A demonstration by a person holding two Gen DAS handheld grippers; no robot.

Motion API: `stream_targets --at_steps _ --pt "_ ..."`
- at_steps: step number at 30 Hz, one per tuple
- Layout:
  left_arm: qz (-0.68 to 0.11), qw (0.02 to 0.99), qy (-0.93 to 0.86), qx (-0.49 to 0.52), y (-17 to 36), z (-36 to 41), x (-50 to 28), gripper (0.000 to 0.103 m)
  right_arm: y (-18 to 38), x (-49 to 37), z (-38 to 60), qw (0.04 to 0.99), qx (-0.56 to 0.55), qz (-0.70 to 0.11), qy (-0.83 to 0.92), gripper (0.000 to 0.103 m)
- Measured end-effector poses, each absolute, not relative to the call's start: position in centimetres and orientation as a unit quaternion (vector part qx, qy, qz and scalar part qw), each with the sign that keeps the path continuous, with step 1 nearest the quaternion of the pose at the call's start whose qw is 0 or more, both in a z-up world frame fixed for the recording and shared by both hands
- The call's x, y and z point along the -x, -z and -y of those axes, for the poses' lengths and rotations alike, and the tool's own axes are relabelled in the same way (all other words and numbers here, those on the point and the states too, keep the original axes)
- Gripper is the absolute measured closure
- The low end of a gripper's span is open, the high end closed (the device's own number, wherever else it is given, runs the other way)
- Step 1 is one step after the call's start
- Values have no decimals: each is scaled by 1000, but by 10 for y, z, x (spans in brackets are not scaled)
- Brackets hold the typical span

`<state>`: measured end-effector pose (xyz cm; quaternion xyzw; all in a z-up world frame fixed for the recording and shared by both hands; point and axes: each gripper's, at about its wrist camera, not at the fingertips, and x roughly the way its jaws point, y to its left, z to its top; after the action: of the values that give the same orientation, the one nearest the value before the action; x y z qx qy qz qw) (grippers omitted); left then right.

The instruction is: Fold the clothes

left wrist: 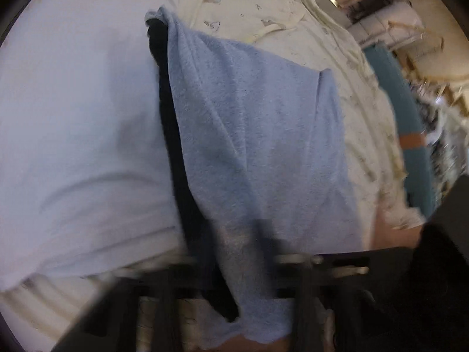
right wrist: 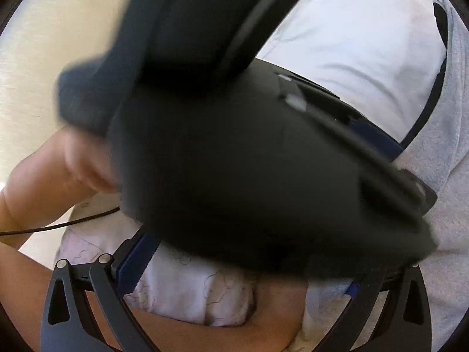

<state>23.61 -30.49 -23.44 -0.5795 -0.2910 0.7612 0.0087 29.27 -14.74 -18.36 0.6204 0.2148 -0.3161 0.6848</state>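
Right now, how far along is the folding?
Nothing looks finished. In hand: a grey-blue garment hangs creased over the left gripper, with a black strap beside it. The right view is mostly blocked. Left: the rumpled cream fabric lies unfolded.

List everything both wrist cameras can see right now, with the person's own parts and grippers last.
Grey-blue garment: one, black inner edge, hanging through the middle of the left wrist view, reaching down to the gripper.
White cloth: one, left of the garment.
Cream patterned fabric: one, crumpled, behind the garment.
Thin black cable: one, lower left of the right wrist view.
Black device: one, blurred, fills the right wrist view; I cannot tell what it is.
Person's arm: bare, left of the device.
Left gripper: dark, blurred, garment across it.
Right gripper: dark frame, blue fingers, tips hidden.
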Motion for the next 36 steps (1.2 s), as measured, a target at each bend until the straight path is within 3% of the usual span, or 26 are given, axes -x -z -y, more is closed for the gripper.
stream_targets --at_steps 7,9,14,16,18,21,26,30,31,34,35,36 --pt "281 -74 -756 586 254 335 -252 100 179 -303 111 683 -663 -200 231 0" --pt "295 -73 -751 586 256 338 -255 95 174 -297 94 688 -669 -190 206 0" --pt "291 -58 -732 613 253 341 -279 88 175 -222 60 675 -654 -183 289 0" --pt "290 -50 -728 619 255 334 -285 81 178 -185 55 659 -645 -186 340 0" --pt "289 -43 -724 625 256 328 -291 67 177 -153 51 649 -631 -186 382 0" --pt "288 -30 -718 634 258 317 -300 54 173 -109 48 637 -601 -207 436 0" --pt "228 11 -720 656 270 271 -295 54 170 -143 26 655 -520 -354 418 1" --pt "206 16 -732 649 266 259 -293 54 188 -201 -11 665 -449 -456 385 23" --pt "204 16 -735 647 264 259 -293 55 197 -212 -19 659 -431 -482 385 34" --pt "210 11 -740 639 262 263 -296 74 225 -227 -35 633 -402 -537 386 57" --pt "214 11 -741 636 261 264 -297 91 231 -230 -39 627 -390 -554 384 65" --pt "219 11 -740 636 262 266 -298 96 236 -232 -42 623 -376 -571 381 80"
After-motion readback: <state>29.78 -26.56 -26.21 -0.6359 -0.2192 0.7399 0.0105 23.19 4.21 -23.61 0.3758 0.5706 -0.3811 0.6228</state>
